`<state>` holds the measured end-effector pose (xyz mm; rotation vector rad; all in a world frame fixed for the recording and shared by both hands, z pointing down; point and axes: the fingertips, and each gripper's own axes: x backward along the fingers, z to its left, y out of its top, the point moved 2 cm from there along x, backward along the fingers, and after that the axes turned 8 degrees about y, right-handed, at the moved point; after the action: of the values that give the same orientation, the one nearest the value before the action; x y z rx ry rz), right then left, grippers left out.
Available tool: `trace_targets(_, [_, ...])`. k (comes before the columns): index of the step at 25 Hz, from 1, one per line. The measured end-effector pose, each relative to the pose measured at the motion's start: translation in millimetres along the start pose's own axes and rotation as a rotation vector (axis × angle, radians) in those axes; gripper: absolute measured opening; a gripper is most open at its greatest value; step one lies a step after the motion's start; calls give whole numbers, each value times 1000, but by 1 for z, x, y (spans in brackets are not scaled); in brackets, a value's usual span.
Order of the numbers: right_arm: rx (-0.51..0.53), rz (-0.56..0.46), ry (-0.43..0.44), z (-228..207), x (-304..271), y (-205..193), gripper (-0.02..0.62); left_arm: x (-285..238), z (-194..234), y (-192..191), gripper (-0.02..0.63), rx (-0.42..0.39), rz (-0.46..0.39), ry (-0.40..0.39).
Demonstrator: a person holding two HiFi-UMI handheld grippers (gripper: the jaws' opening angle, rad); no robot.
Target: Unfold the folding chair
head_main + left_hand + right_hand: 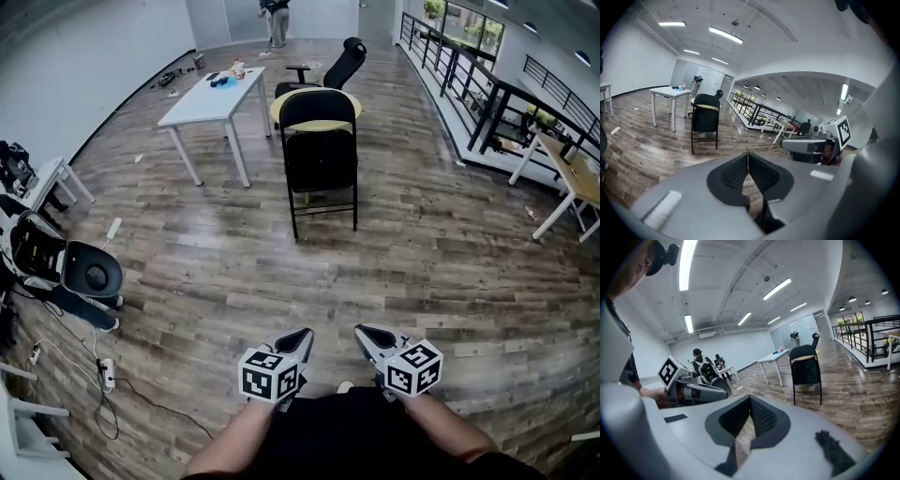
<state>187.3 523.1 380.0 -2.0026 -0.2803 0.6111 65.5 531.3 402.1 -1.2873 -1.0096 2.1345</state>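
A black folding chair stands folded upright on the wooden floor in the middle distance; it also shows as the chair in the left gripper view and the chair in the right gripper view. My left gripper and right gripper are held side by side low in the head view, well short of the chair. Both are shut with nothing between the pads. The left gripper has its pads touching, and so does the right gripper.
A white table stands left of the chair, a black office chair and a yellow round seat behind it. A railing runs along the right with a desk. Equipment and cables lie at left. A person stands far back.
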Motion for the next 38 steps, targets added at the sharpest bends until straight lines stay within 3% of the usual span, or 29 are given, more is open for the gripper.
trace_targets(5, [15,-8,36,-21,16,5,5,-20,-13,3,11,82,-21,22])
trace_targets(18, [-65,24,109,-35,21,-16,5,-20,-30,-8,11,56,1,120])
trace_targets(26, [-92,69,105,-49,-5,-25,5,-37,-3,-19,11,96,32,127])
trace_targets(38, [-128,128,74,-86,-68,-10,5,-74,62,11,11,130,55,120])
